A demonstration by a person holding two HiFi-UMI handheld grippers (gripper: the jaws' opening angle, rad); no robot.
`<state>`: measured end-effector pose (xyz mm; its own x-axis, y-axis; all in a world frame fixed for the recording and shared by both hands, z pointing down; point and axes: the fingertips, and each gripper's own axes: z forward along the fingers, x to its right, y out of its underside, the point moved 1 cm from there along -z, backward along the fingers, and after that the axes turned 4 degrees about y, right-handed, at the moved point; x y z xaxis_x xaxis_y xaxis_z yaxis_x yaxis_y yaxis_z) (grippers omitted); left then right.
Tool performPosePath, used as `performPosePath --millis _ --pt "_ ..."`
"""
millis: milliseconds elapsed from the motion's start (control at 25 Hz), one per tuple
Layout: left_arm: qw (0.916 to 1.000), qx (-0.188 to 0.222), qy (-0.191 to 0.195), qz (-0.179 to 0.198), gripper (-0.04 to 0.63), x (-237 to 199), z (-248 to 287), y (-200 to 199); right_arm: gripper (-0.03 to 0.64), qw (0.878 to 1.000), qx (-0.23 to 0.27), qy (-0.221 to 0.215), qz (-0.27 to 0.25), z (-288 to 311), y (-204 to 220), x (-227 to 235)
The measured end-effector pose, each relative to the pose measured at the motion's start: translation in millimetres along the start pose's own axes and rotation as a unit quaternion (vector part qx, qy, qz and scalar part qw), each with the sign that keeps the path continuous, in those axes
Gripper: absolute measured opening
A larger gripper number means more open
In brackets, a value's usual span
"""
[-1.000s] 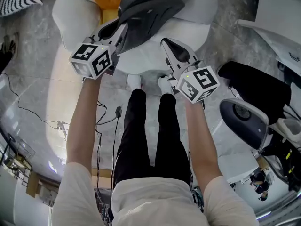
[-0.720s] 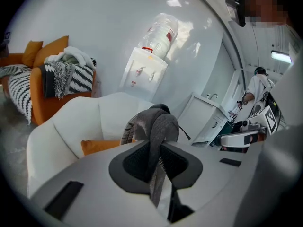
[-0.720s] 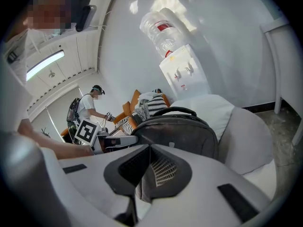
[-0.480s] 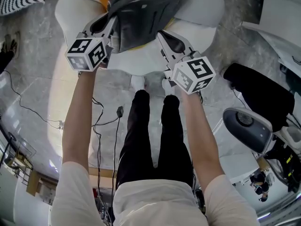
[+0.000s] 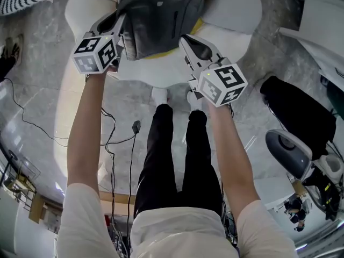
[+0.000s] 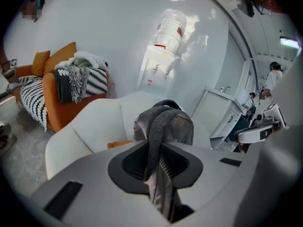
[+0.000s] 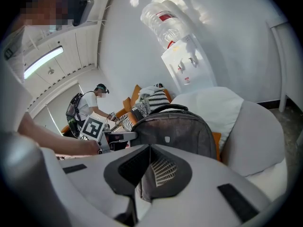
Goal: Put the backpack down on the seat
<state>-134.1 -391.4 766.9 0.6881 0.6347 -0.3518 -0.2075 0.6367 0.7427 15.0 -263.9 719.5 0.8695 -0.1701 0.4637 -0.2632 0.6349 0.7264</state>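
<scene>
The grey backpack (image 5: 158, 18) is over the seat of a white armchair (image 5: 228, 12), with an orange cushion (image 6: 118, 144) behind it. I cannot tell whether it rests on the seat. My left gripper (image 5: 119, 23) is at its left side, shut on a grey strap (image 6: 158, 141) that runs up between the jaws to the bag. My right gripper (image 5: 185, 39) is at the bag's lower right corner. In the right gripper view the backpack (image 7: 175, 129) fills the middle, and a fold of grey strap (image 7: 144, 183) is pinched in the right gripper (image 7: 147, 162).
An orange sofa with striped throws (image 6: 61, 89) stands left of the armchair, with a water dispenser (image 6: 161, 56) behind it. Cables (image 5: 115, 138) trail over the marble floor by the person's legs (image 5: 172, 155). A black bag (image 5: 298, 112) and a grey machine (image 5: 287, 149) are at the right. Another person (image 7: 90, 105) stands far off.
Both grippers have moved forward towards the armchair, carrying the backpack with them. The bag has swung from a slant to square over the seat.
</scene>
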Motion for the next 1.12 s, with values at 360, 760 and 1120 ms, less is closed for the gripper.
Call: performPosePath --millis 360,760,1120 --pt "0.9999 0.002 -0.016 0.007 0.066 -13 -2 -1 0.026 1.0 -0.011 -0.005 -0.01 0 4 -11" --pt "0.9996 -0.007 -0.024 0.009 0.066 -32 11 -1 0.026 1.0 -0.014 -0.009 -0.017 15 -1 -13" --pt "0.9989 -0.018 -0.042 0.014 0.067 -48 16 0 0.026 0.999 -0.023 -0.019 -0.022 28 3 -16"
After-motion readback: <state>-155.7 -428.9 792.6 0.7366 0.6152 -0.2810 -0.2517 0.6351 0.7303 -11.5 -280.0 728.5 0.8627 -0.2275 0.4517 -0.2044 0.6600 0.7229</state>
